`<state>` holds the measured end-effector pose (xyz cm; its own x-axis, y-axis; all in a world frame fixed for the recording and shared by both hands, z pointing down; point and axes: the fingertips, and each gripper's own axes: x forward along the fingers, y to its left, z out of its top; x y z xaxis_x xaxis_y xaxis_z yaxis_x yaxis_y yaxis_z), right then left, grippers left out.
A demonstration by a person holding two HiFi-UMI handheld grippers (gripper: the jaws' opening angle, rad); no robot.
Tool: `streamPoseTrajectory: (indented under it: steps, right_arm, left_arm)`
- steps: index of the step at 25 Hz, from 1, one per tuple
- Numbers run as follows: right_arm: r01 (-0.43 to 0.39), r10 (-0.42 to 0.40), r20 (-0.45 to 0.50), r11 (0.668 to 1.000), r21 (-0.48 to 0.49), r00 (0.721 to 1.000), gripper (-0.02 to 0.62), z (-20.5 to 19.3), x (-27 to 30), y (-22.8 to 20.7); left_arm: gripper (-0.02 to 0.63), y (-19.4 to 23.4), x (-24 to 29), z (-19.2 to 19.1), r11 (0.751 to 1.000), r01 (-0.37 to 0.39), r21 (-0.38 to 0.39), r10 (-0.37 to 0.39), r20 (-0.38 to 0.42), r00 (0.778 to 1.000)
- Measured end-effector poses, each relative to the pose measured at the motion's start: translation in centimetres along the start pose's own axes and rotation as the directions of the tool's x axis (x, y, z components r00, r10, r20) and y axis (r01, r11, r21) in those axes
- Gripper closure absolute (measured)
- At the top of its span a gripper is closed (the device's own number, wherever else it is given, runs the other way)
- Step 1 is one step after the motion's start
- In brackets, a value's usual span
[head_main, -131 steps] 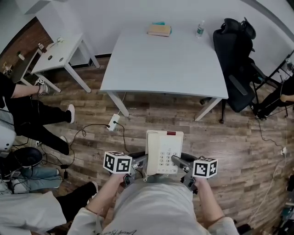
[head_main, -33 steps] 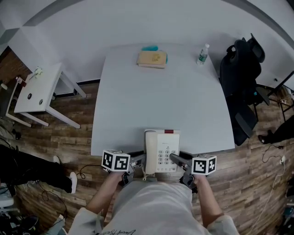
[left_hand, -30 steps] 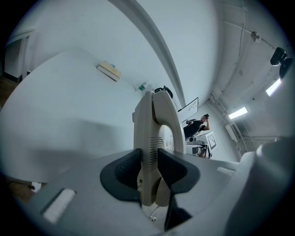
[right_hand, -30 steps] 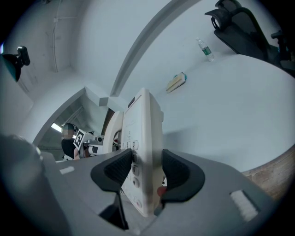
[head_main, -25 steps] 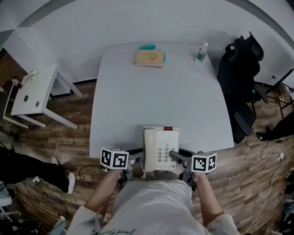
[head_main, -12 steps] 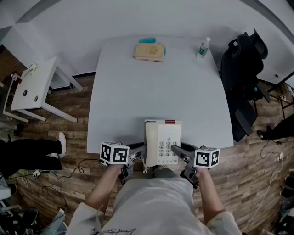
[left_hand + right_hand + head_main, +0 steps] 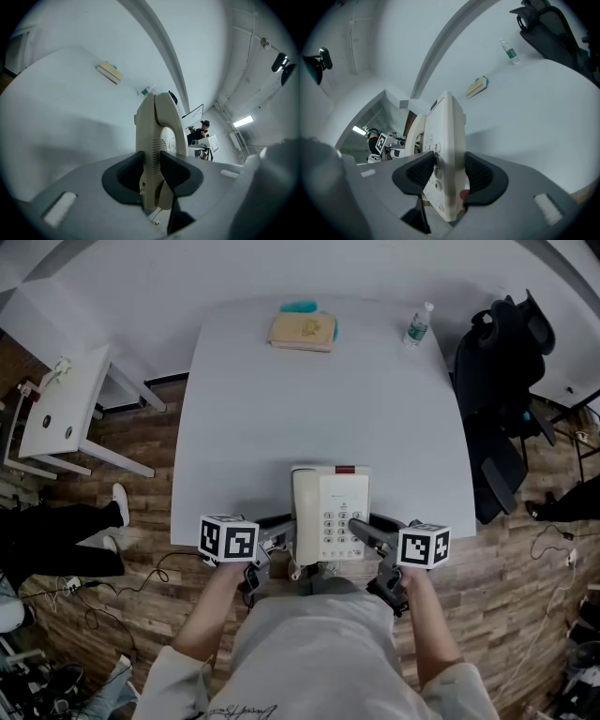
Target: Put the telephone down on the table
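A cream desk telephone (image 7: 329, 515) with a keypad and a handset on its left side hangs over the near edge of the large white table (image 7: 319, 399). My left gripper (image 7: 278, 533) is shut on the telephone's left side, where the handset (image 7: 157, 140) fills the left gripper view. My right gripper (image 7: 363, 533) is shut on its right side, pads against the keypad face and the underside of the telephone (image 7: 445, 173). I cannot tell whether the telephone touches the tabletop.
At the table's far edge lie a tan book (image 7: 302, 330) on something teal and a water bottle (image 7: 418, 324). A black office chair (image 7: 502, 381) stands at the table's right. A small white side table (image 7: 64, 404) is at the left, and a person's legs (image 7: 56, 535) near it.
The table has come nearer over the frames; the telephone, first held above the wooden floor, now hangs over the table's near edge. Both grippers have kept their hold.
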<state>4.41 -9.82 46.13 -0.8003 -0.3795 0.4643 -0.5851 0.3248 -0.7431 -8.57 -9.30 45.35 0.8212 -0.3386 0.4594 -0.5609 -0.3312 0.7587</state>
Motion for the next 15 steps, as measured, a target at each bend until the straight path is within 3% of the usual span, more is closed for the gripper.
streamPoseTrajectory:
  steps: [15]
  right_arm:
    - [-0.016, 0.016, 0.007, 1.0, -0.003, 1.0, 0.377, 0.75, 0.67, -0.81]
  left_arm:
    - [0.477, 0.76, 0.6, 0.66, 1.0, -0.012, 0.015, 0.012, 0.002, 1.0]
